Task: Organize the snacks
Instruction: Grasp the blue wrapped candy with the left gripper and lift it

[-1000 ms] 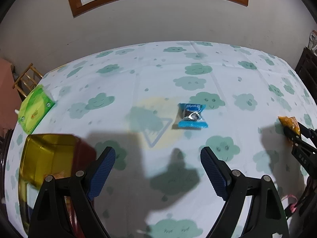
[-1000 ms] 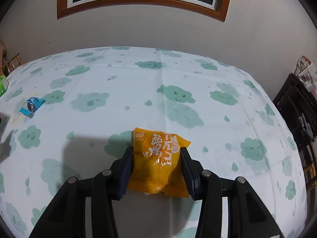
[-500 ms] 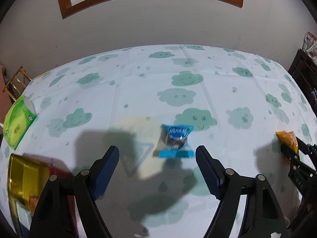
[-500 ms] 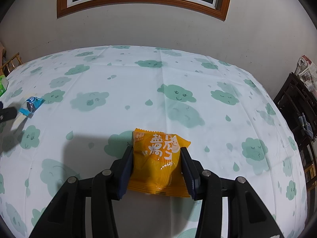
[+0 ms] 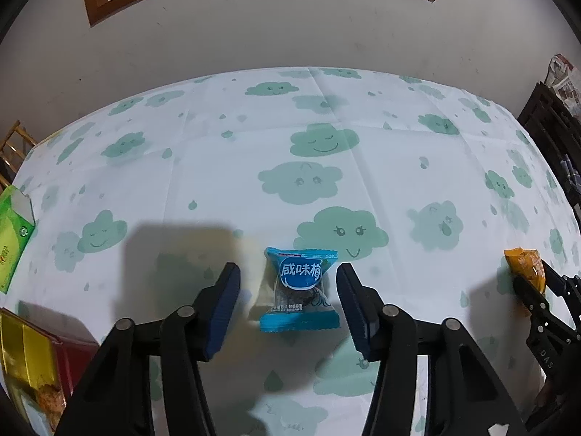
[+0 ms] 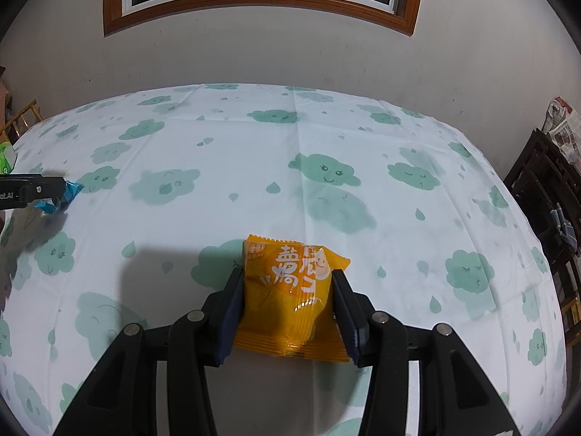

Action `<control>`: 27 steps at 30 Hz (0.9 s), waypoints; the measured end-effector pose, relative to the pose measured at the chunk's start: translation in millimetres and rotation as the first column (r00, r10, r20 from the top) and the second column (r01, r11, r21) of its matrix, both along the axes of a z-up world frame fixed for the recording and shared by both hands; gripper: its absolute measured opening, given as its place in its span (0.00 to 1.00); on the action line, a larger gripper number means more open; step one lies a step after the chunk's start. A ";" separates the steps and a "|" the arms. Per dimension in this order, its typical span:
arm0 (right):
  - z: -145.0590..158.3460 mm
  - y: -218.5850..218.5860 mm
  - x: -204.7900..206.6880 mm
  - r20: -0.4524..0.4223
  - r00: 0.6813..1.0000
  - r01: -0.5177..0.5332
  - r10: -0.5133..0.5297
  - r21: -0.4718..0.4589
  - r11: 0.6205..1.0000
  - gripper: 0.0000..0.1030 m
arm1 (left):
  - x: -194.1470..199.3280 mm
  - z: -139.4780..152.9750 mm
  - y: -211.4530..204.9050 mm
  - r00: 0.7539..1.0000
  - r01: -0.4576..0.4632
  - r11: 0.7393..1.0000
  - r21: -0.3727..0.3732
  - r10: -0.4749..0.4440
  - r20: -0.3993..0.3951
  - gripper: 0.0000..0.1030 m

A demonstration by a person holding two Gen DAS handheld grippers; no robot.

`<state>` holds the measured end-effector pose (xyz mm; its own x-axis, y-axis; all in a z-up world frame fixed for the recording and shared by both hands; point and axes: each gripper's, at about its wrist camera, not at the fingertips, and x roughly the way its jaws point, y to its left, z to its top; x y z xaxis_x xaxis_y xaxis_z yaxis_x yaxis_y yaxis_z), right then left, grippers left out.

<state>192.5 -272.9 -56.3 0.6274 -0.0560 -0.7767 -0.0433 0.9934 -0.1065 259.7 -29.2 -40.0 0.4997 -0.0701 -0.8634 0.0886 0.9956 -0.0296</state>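
While R gripper (image 6: 287, 309) clamps orange packet (image 6: 290, 298), L gripper (image 5: 287, 305), closing, straddles untouched blue-wrapped candy (image 5: 297, 289).

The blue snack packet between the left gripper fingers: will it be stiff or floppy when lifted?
The blue snack packet is probably floppy: thin film with crimped ends. Likely light, holding one small dark lump. The glossy wrapper may slip or crumple.

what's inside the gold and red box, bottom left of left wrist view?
Gold and red box: one orange-brown snack packet shows at its lower end. The rest is cut off by the frame edge and the left gripper.
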 end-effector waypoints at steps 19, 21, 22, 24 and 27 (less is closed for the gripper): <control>0.3 0.2 0.3 -0.001 1.000 0.000 0.000 0.003 1.000 0.47 | -29.2 -6.8 -2.0 1.000 0.008 1.000 0.008 -0.008 -0.016 0.24; 0.2 0.0 0.5 -0.001 1.000 0.000 0.000 0.004 1.000 0.47 | -37.4 -6.8 -2.0 1.000 0.005 1.000 0.005 -0.005 -0.017 0.24; 0.2 -0.1 0.5 -0.001 1.000 0.000 0.000 0.004 1.000 0.47 | -40.9 -7.0 -1.8 1.000 0.005 1.000 0.005 -0.005 -0.017 0.24; 0.2 -0.1 0.5 -0.002 1.000 0.000 0.000 0.004 1.000 0.47 | -49.6 -6.8 -1.7 1.000 0.004 1.000 0.005 -0.003 -0.019 0.24; 0.2 0.1 0.5 -0.002 1.000 0.000 0.000 0.005 1.000 0.47 | -62.2 -6.9 -0.6 1.000 -0.005 1.000 0.001 0.005 -0.024 0.24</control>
<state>193.0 -272.8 -56.1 0.6261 -0.0522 -0.7780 -0.0432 0.9939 -0.1015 197.5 -29.8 -47.0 0.4788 -0.0667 -0.8754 0.0829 0.9961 -0.0306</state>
